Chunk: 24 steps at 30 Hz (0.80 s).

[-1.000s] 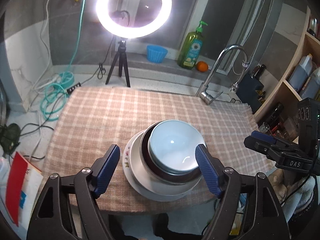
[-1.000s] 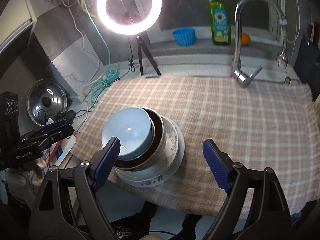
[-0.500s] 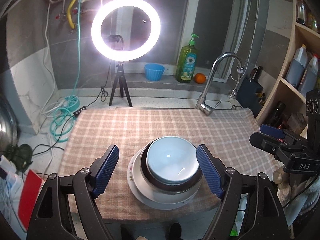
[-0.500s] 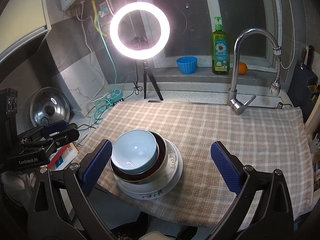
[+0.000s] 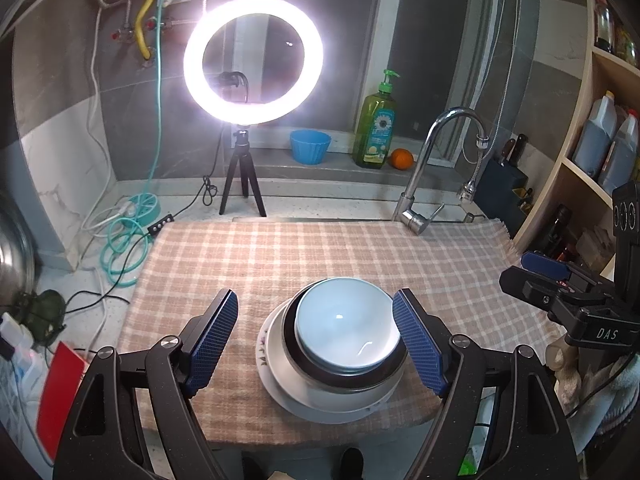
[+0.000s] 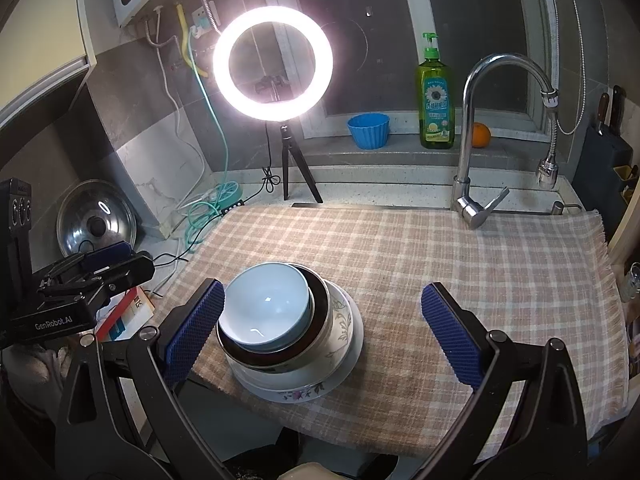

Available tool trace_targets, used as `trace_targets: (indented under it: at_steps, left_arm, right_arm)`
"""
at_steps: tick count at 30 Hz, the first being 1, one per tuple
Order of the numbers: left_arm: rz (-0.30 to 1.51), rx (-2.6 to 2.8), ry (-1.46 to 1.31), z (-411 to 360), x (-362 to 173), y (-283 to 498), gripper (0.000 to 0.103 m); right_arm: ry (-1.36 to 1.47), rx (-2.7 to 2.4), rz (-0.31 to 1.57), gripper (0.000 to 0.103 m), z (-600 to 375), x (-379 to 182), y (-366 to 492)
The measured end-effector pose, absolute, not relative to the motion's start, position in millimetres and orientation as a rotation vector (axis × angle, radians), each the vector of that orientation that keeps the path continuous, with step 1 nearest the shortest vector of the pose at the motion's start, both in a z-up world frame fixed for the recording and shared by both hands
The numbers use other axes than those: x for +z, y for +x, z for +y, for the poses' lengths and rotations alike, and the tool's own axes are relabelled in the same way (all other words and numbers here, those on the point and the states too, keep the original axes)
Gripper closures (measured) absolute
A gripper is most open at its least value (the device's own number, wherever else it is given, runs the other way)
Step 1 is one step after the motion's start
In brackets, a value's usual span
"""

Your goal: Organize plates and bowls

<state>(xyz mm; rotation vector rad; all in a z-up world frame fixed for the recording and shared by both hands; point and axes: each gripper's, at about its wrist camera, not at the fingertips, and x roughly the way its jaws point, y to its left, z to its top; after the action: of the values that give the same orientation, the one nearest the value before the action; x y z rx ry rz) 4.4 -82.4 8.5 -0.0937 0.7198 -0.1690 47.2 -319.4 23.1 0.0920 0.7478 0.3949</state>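
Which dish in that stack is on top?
The light blue bowl. It sits inside the dark-rimmed bowl, which rests on the flowered plate at the bottom.

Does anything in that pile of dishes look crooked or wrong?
Slightly. The light blue bowl sits off-centre in the dark-rimmed bowl, shifted toward the left gripper's side, and the floral plate under them reaches the cloth's front edge. Nothing looks spilled or broken.

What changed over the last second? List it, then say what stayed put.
Both grippers, left and right, drew back and up from the stack, open and empty. The light blue bowl, dark-rimmed bowl and floral plate stayed nested on the checked cloth.
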Motion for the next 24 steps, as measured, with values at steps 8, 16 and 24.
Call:
trace_targets:
  at_steps: [8,16,24]
  left_arm:
    - [0.724,-0.161,-0.097,-81.7,8.7,3.1,0.023]
    - [0.742,-0.150,-0.089,-83.1,9.1,3.5,0.023]
    - [0.733,-0.147,-0.109,-78.6,8.3,7.5,0.023]
  right_arm:
    - [0.103,0.396,0.754,0.002,-321.2,21.3,48.1]
    - [0.106,0.393,0.762,0.002,-323.0,19.0,48.9]
    - [0.110,0.390,0.778,0.002,-322.2,14.4,51.8]
